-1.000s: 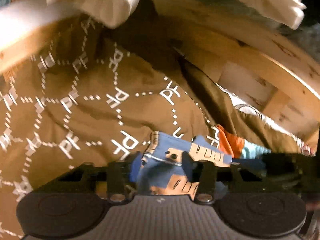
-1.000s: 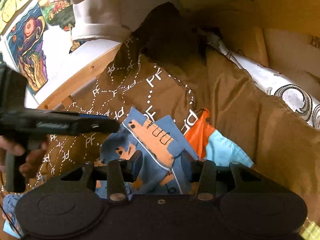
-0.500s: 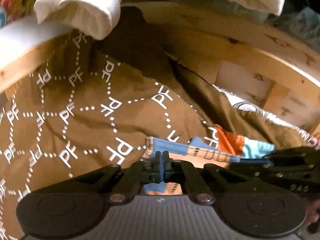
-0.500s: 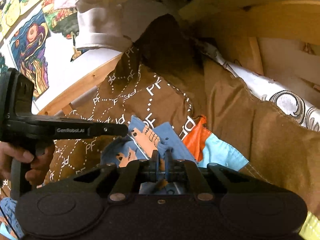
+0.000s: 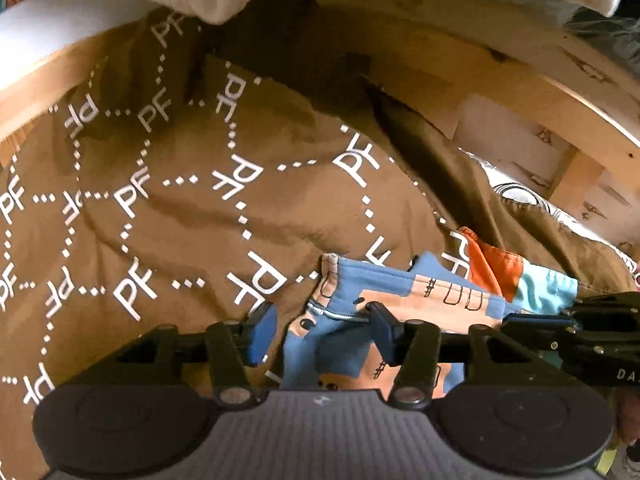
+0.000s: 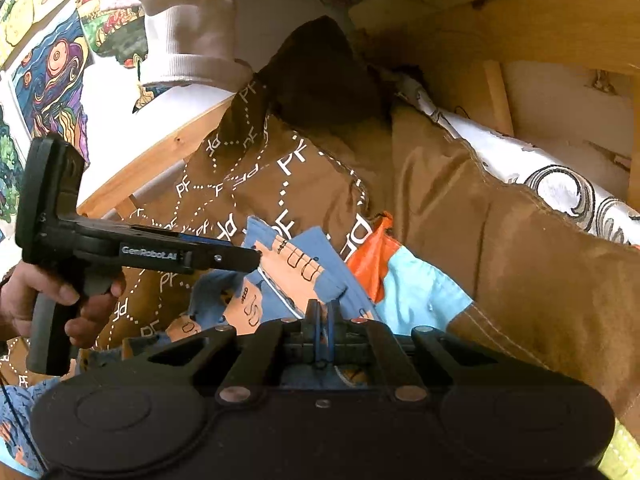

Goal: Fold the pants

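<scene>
The pants (image 5: 396, 296) are small, blue with peach patches, and lie crumpled on a brown bedspread (image 5: 200, 208) printed with white "PF" letters. My left gripper (image 5: 320, 330) is open, with its jaws apart on either side of the pants' left edge. It also shows in the right wrist view (image 6: 248, 258), held in a hand at the left. My right gripper (image 6: 323, 316) is shut on a fold of the pants (image 6: 296, 268). It enters the left wrist view (image 5: 560, 322) at the right edge.
An orange and light blue garment (image 6: 404, 280) lies to the right of the pants. A wooden bed frame (image 5: 500, 92) curves behind. White clothes (image 6: 188, 60) hang above. A white patterned sheet (image 6: 552, 184) shows at the right.
My left gripper was open, shut on the pants half a second ago, and has opened again. My right gripper has closed on the pants and stays shut.
</scene>
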